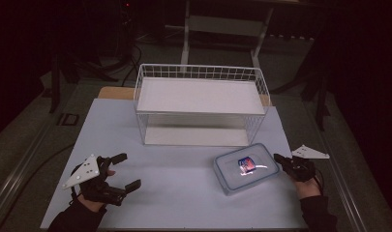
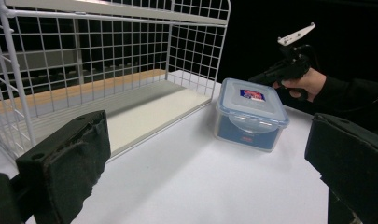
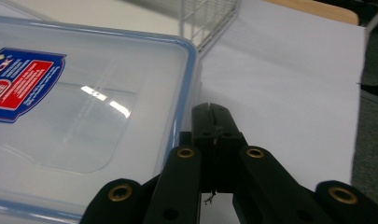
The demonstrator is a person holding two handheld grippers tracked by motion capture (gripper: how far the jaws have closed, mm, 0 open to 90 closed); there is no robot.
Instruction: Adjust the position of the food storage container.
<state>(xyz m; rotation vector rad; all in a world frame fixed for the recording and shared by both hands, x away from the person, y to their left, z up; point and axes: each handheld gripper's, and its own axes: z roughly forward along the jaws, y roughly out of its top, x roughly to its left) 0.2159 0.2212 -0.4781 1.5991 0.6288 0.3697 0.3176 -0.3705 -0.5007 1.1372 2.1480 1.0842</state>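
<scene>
My right gripper (image 3: 210,109) clenched on nothing, jaws pressed together just beside the right-hand edge of the clear rectangular plastic container with blue-rimmed lid and red-and-blue label (image 1: 246,167); whether tip touches container I cannot tell; container sits near the right edge of the pale tabletop (image 1: 174,193), in front of the white wire basket rack (image 1: 201,104); my left gripper (image 1: 121,171) released, jaws wide, near the front-left corner.

Pale white table (image 1: 184,193) with a wooden strip along its far edge, white wire rack (image 1: 201,104) standing at the back, lidded clear plastic container (image 1: 247,167) front right
</scene>
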